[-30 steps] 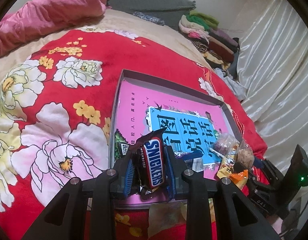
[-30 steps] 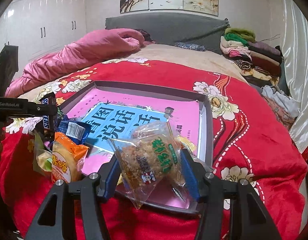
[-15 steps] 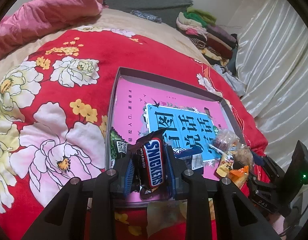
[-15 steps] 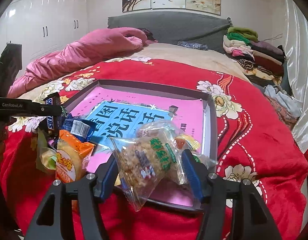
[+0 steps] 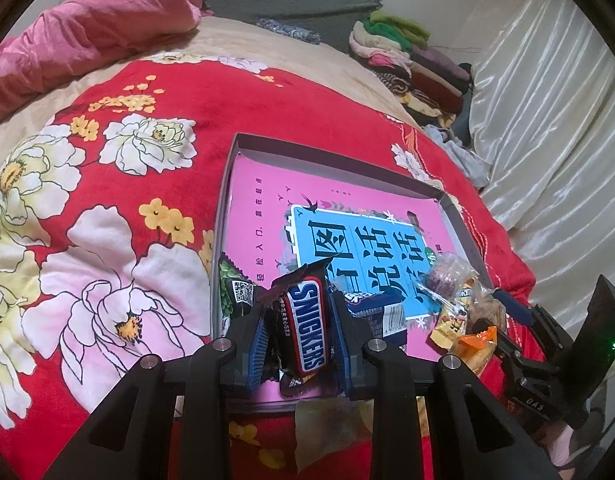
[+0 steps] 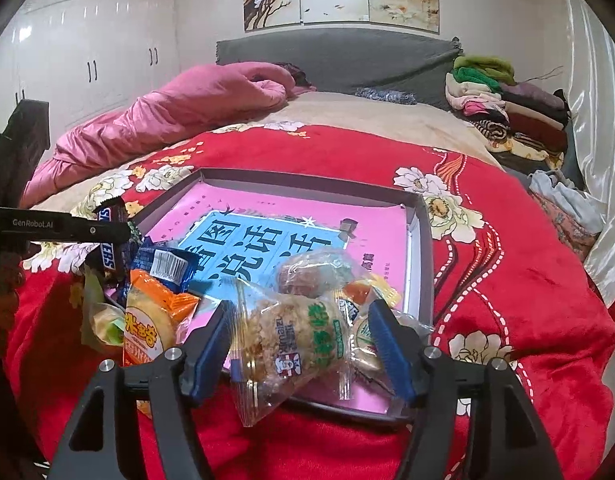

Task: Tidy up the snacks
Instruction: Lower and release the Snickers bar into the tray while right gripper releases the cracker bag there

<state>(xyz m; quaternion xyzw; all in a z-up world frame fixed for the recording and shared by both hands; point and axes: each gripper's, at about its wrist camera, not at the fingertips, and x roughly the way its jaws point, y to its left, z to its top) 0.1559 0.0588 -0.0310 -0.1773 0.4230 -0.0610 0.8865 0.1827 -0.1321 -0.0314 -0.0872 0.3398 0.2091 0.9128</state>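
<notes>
While the left gripper (image 5: pixel 300 330) pointed forward and slightly down over the near left corner of the shallow grey cardboard tray (image 5: pixel 335 162), its blue-padded fingers (image 5: pixel 256 340) were clenched on a brown Snickers bar (image 5: pixel 305 326) held upright, label toward the camera. The bar hung just above the tray's near edge, beside a dark blue foil wrapper with a barcode (image 5: pixel 381 312) and a black-and-green packet with a QR code (image 5: pixel 237 292) lying at the tray's left wall. Seen from the right wrist, the same left gripper (image 6: pixel 119 232) reached in level from the left with the Snickers bar (image 6: pixel 107 244) pinched at its tip.

The right gripper (image 6: pixel 301 344) was aimed across the bed toward the headboard, low over the tray's near right corner. Its blue pads (image 6: pixel 389 350) stood wide on either side of a clear plastic packet of puffed rice cake with green lettering (image 6: pixel 291 340), which sagged crosswise between them; whether the pads pressed it could not be told. An orange rice-cracker packet (image 6: pixel 151 324) stood just left of it, and a clear-wrapped round brown pastry (image 6: pixel 311 272) lay behind it on the tray's pink-and-blue printed floor (image 6: pixel 263 240). The tray rested on a red plush blanket with white peonies (image 5: pixel 119 184).
</notes>
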